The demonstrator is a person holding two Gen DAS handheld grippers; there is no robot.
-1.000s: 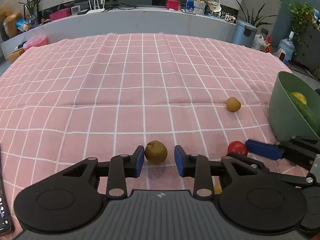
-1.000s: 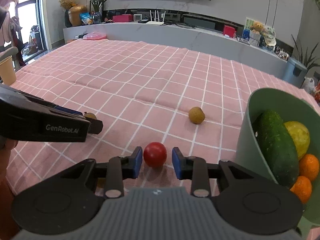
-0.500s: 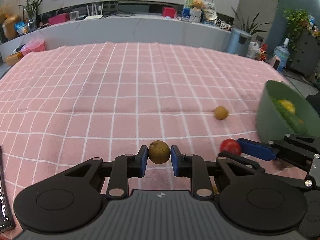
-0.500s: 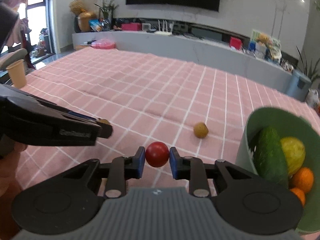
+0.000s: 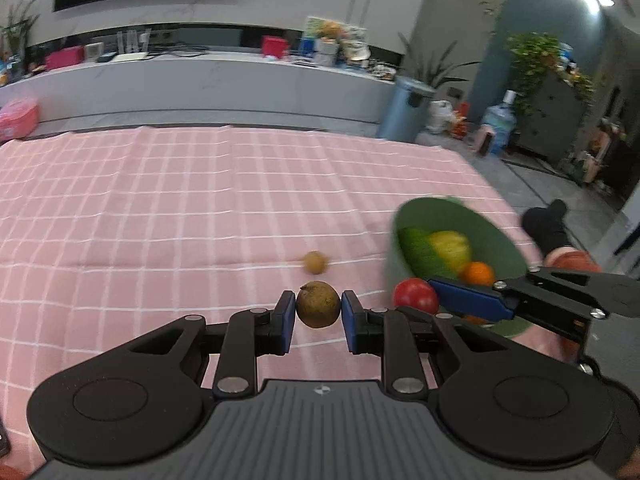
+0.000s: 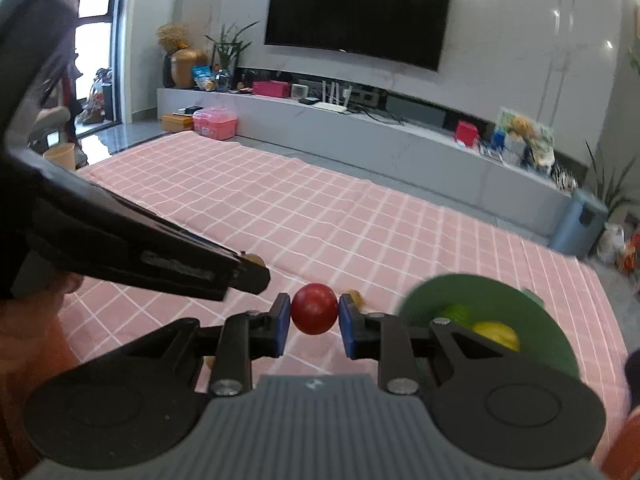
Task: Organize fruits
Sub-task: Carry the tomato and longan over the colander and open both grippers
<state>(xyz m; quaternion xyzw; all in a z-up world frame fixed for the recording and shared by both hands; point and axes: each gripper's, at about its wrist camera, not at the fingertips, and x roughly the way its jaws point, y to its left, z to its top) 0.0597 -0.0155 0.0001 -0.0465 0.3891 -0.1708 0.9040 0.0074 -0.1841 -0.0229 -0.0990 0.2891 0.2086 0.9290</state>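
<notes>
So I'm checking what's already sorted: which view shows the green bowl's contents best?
The left wrist view: the round green plastic bowl faces it, showing cucumber, yellow fruit and oranges. In the right wrist view the bowl is blurred and half hidden behind the tongs' linkage.

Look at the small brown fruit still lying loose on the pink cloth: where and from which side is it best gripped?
Grip the loose brown fruit across its widest middle, coming down from above and in front with the fingers either side. It is small, roundish and lies alone on the checked cloth, left of the green bowl, so probably any side is free; a low, centred pinch keeps it from rolling away.
</notes>
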